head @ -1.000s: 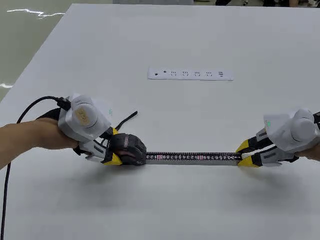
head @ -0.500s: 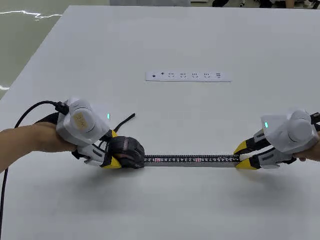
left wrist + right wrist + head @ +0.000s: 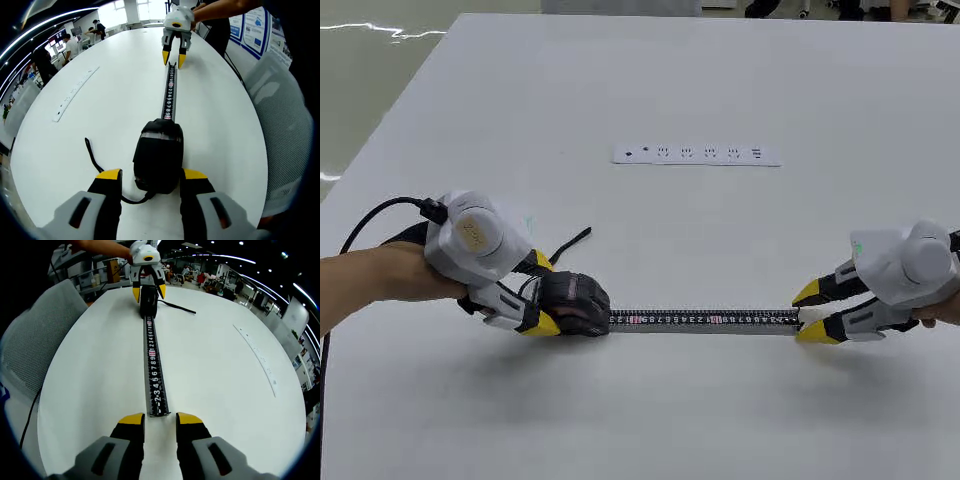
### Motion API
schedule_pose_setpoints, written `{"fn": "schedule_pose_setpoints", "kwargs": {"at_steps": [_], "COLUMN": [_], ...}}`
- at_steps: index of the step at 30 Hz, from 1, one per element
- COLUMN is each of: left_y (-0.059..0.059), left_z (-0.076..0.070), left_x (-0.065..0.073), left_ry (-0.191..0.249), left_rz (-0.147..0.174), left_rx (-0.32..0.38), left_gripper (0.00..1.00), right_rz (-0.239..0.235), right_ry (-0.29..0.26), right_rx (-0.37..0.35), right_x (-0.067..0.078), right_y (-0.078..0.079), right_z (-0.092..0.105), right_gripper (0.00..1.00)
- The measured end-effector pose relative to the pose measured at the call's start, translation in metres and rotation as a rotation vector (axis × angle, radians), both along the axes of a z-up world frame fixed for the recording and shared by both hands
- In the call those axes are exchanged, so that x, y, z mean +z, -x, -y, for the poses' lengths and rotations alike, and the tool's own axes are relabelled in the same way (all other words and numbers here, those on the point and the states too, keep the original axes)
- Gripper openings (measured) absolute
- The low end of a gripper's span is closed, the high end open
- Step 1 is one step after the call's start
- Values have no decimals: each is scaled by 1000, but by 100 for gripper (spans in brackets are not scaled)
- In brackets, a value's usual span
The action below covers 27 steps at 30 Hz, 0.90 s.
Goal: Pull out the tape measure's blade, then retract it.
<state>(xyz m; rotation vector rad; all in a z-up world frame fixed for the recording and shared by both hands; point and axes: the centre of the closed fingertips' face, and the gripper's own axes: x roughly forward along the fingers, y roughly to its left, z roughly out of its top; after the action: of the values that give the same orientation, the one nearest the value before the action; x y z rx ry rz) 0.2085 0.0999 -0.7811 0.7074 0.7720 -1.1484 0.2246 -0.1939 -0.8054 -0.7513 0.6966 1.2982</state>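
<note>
L gripper (image 3: 152, 174) clamped on tape measure (image 3: 158, 155) body, resting on table (image 3: 720, 80). Blade (image 3: 152, 365) out flat across to my R gripper (image 3: 160, 418); R jaws parted, blade tip lying between tips, not pinched.

The head view looks forward and down from above the near edge of the white surface (image 3: 720, 80). It is far enough back to take in both the left gripper (image 3: 542, 293) and the right gripper (image 3: 809, 312), with the blade (image 3: 705, 318) stretched between them. The left gripper view sits low, right behind its own fingers (image 3: 109, 176) and very close to the tape measure (image 3: 159, 160), facing along the blade toward the other gripper. The right gripper view faces the opposite way down the same blade from its far end. All three share the blade and the power strip (image 3: 697, 154).
</note>
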Motion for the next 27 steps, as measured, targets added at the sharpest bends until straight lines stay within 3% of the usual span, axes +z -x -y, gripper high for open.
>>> {"fn": "schedule_pose_setpoints", "kwargs": {"at_steps": [2,4,14,23,27], "left_y": [1,3,14,29,37], "left_z": [-3,-5,-8,-8,-10], "left_x": [2,3,16,30,36], "left_ry": [15,20,86,146,181], "left_rz": [-8,-3,-16,2,19], "left_rx": [29,46,168,274,342], "left_gripper": [44,47,53,60,62], "right_rz": [-4,-7,0,21,23], "right_ry": [-13,-17,-40,-96,-117], "right_rx": [-23,-39,-122,-251,-299], "right_x": [-1,6,15,24,34], "right_y": [-3,6,14,22,35], "right_z": [4,2,8,11,6], "right_gripper": [25,26,35,42,47]}}
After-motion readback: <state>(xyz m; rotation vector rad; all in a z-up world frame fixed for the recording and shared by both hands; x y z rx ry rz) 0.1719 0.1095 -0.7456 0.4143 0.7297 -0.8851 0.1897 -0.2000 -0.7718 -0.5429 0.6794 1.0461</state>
